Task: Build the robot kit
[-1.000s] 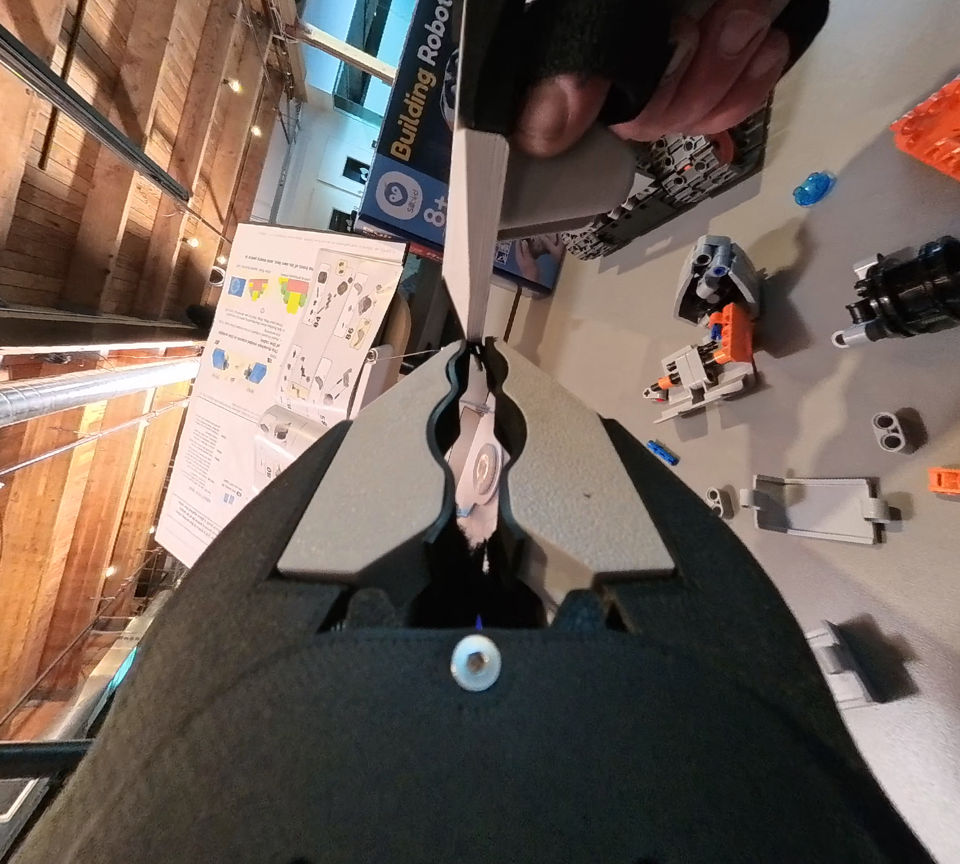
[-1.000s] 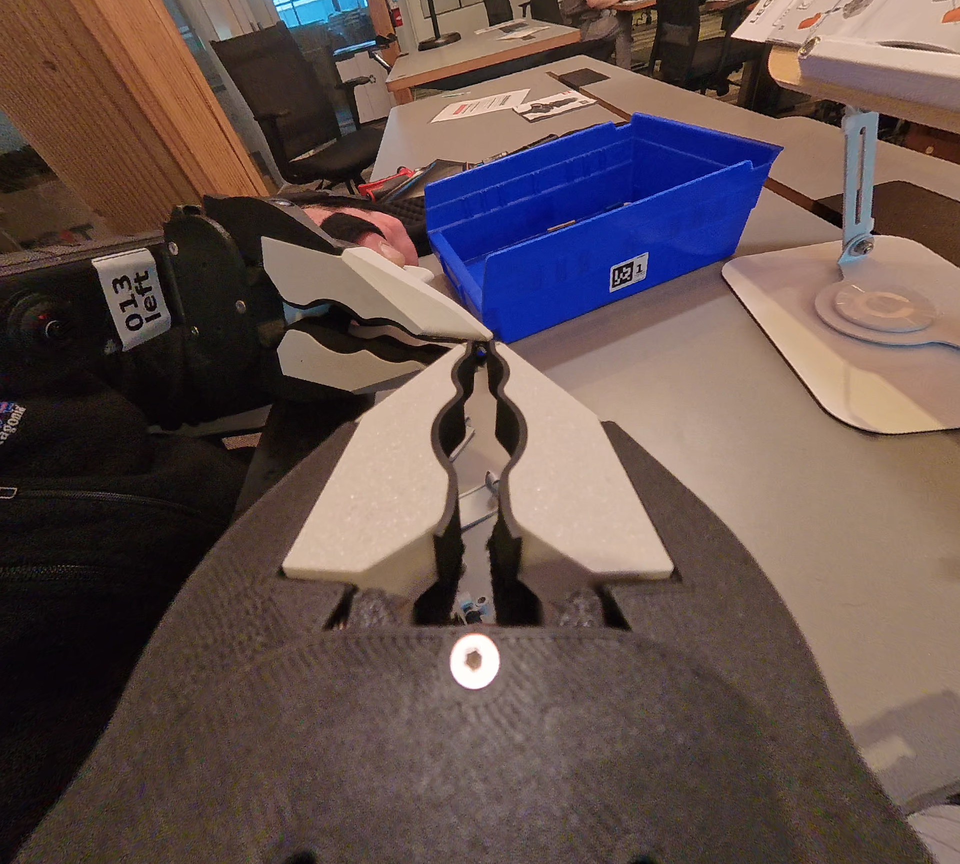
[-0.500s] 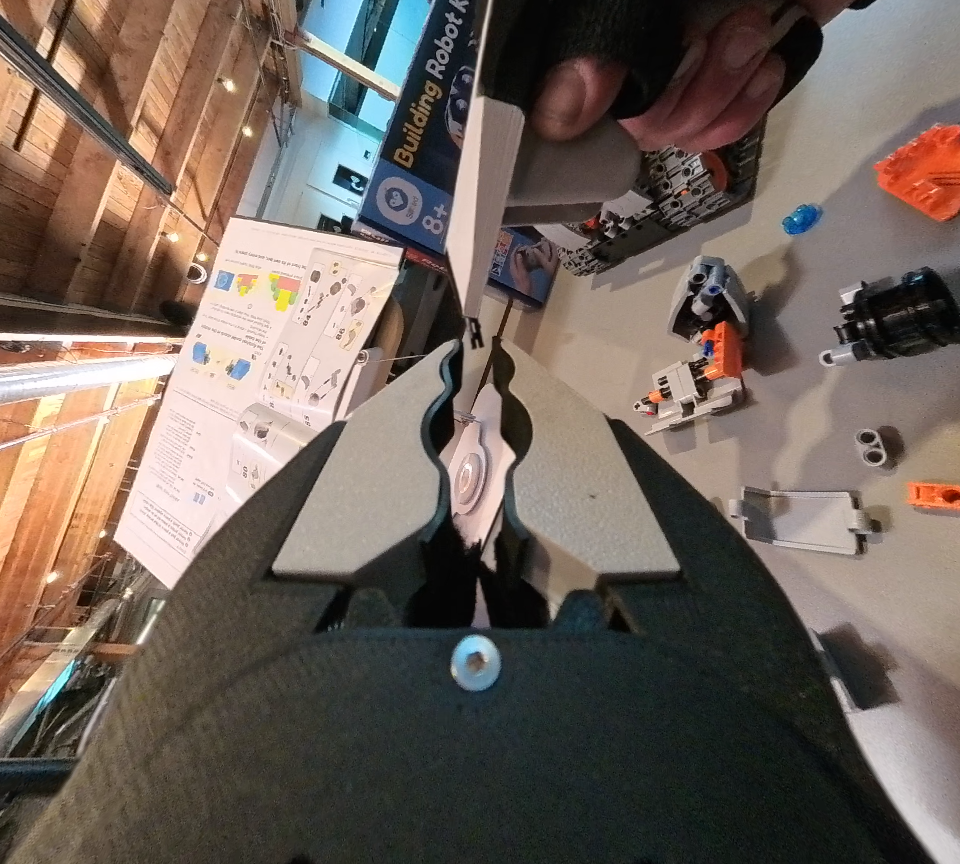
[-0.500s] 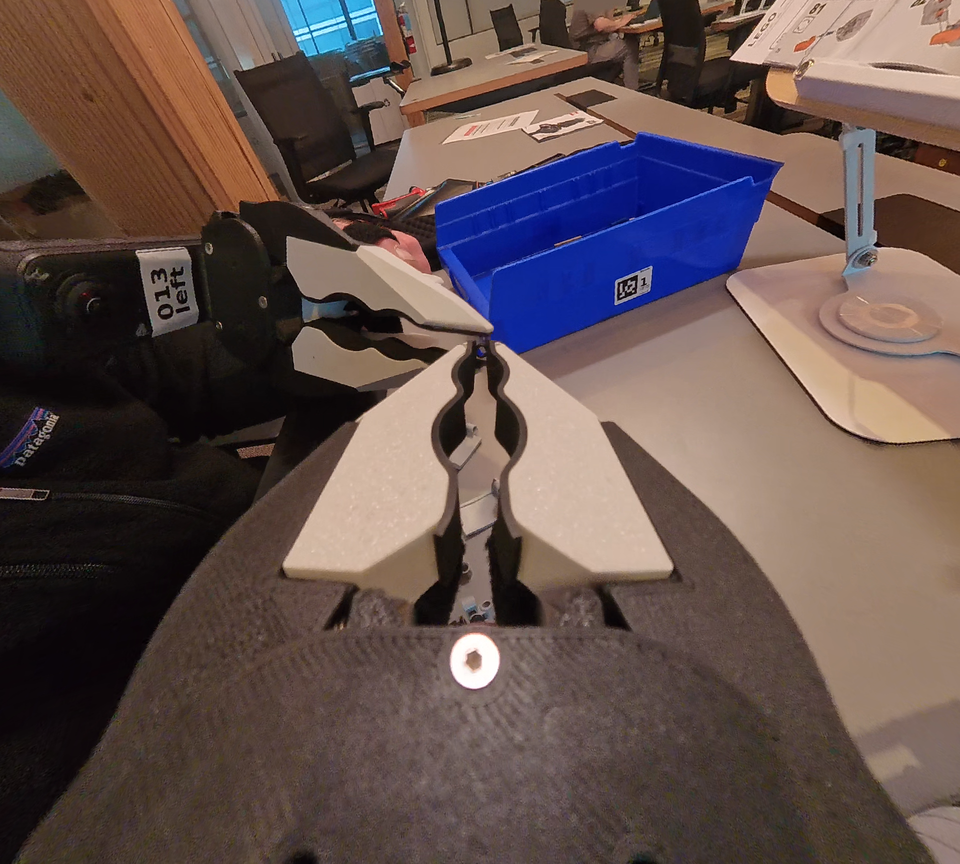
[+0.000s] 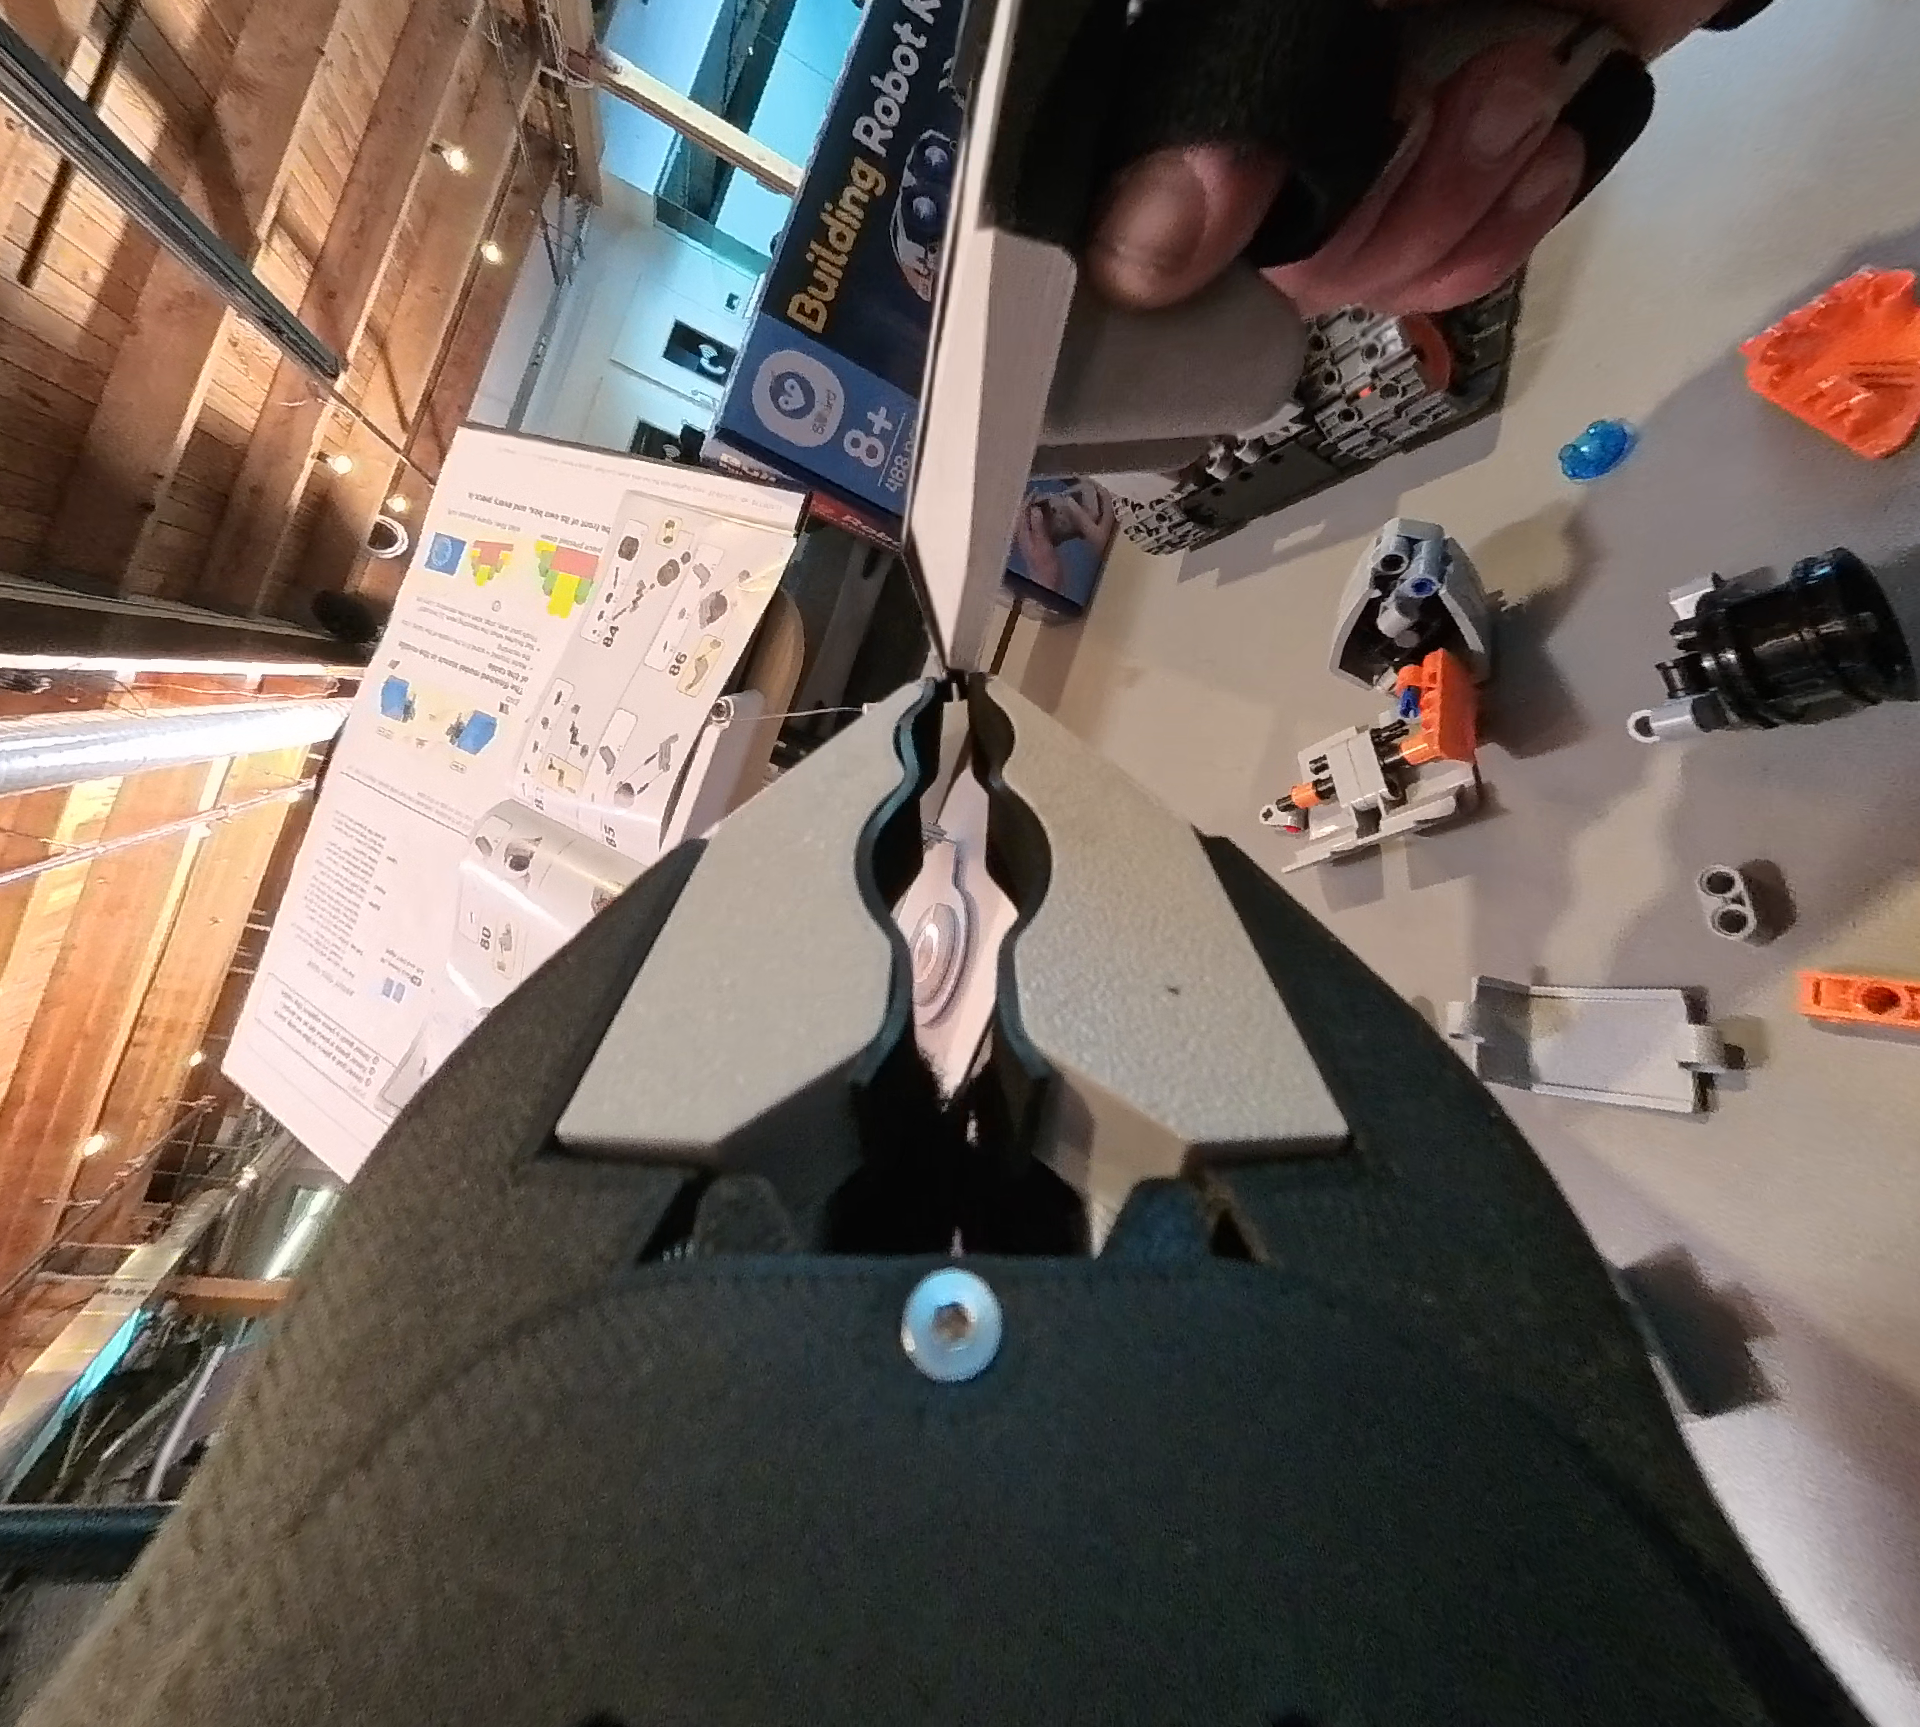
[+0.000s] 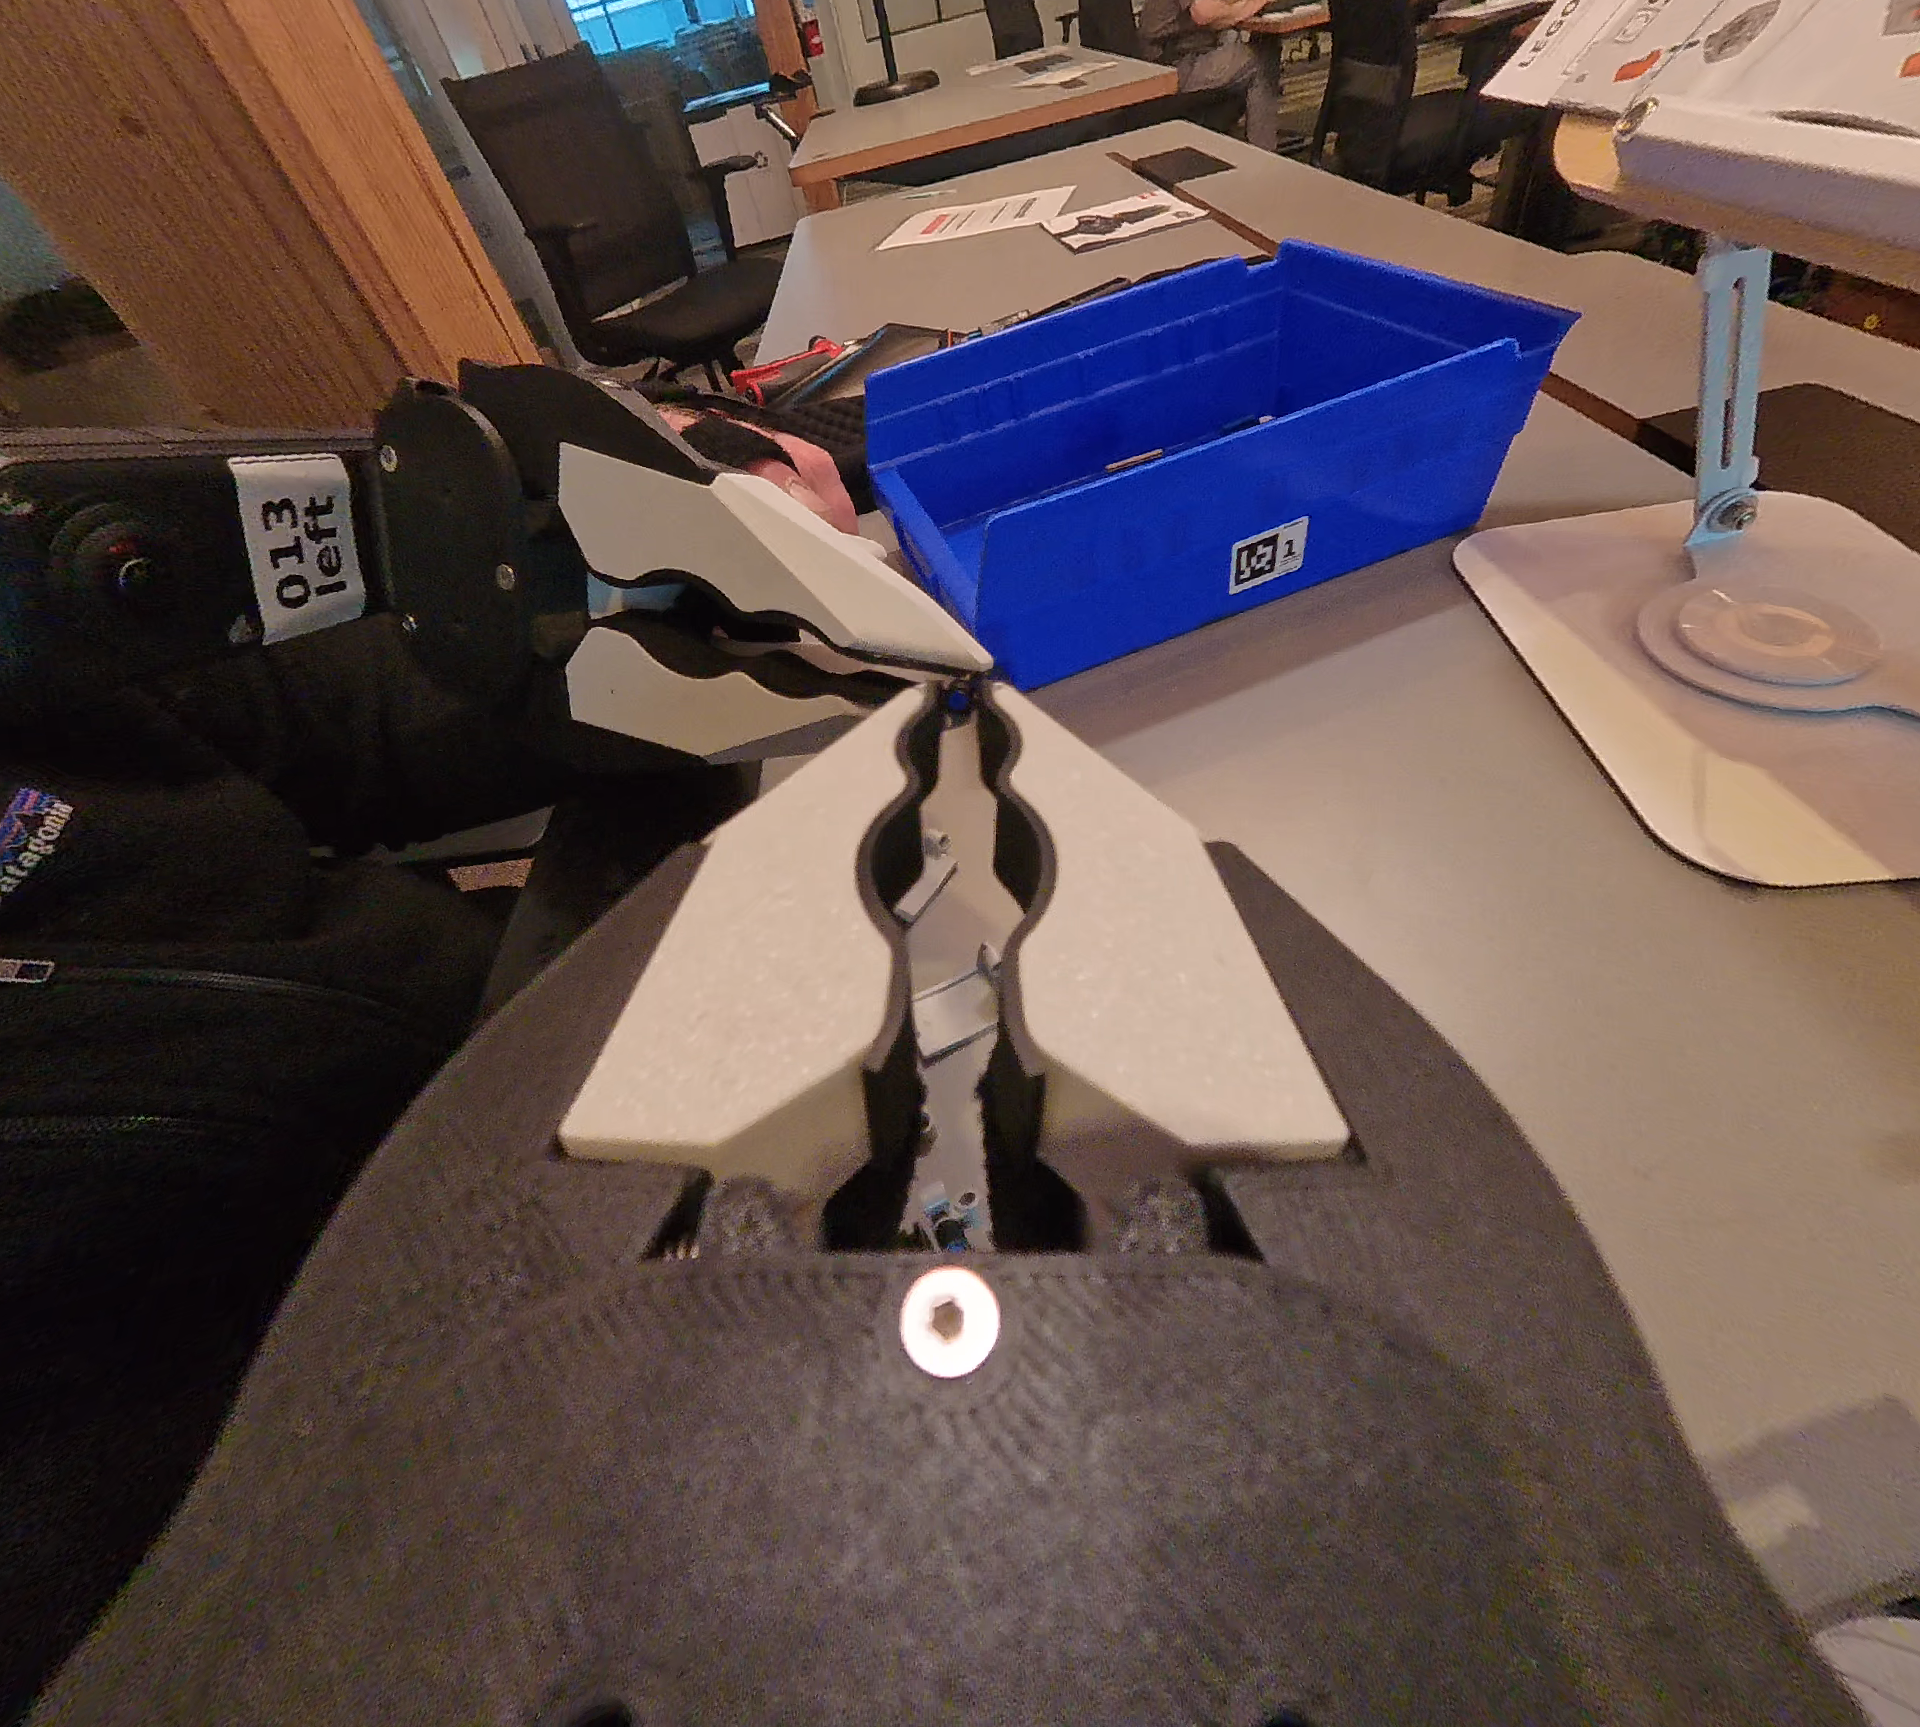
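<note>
grey table (image 6: 1403, 846): both grippers' tips have closed back together, touching.

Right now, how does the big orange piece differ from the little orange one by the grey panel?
The big orange piece is chunky and angular; the little orange one is a slim flat bar with a round hole. The big one lies near a blue stud, the little one beside the grey panel. Both are orange and cut off by the picture's edge.

Two close wrist views, seemingly at right angles, sharing touching fingertips (image 6: 966, 661).
</note>
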Action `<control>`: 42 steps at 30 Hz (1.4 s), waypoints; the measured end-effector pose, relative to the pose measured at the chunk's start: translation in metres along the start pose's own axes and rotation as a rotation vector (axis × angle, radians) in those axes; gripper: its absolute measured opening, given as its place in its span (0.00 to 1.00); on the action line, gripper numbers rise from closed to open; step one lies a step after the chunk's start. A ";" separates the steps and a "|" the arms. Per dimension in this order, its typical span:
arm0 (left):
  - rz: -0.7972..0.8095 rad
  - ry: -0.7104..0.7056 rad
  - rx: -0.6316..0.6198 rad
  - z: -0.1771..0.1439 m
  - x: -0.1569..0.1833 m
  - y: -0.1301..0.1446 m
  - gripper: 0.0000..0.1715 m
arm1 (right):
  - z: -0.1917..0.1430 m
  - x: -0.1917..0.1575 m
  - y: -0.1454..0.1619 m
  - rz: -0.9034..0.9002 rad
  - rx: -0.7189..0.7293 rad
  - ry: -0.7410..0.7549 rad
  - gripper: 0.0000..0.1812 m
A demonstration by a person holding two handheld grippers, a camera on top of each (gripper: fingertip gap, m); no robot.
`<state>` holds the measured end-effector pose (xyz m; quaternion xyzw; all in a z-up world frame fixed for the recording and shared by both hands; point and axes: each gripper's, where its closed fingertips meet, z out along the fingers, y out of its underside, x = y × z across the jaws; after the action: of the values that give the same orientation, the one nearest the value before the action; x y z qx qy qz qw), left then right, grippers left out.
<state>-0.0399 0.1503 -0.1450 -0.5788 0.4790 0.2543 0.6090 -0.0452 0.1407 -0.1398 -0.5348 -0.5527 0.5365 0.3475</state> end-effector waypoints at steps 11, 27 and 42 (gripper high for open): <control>-0.265 0.284 -0.216 -0.030 0.022 0.048 0.12 | -0.001 -0.002 0.006 -0.031 -0.036 0.001 0.01; -0.815 0.653 -0.536 -0.065 0.122 0.128 0.10 | 0.019 -0.011 0.040 -0.027 -0.139 -0.059 0.01; -0.795 0.580 -0.390 -0.051 0.101 0.114 0.03 | 0.013 -0.005 0.034 -0.026 -0.114 -0.053 0.01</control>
<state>-0.1119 0.1005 -0.2799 -0.8648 0.3153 -0.0824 0.3820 -0.0490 0.1282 -0.1741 -0.5322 -0.5983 0.5134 0.3085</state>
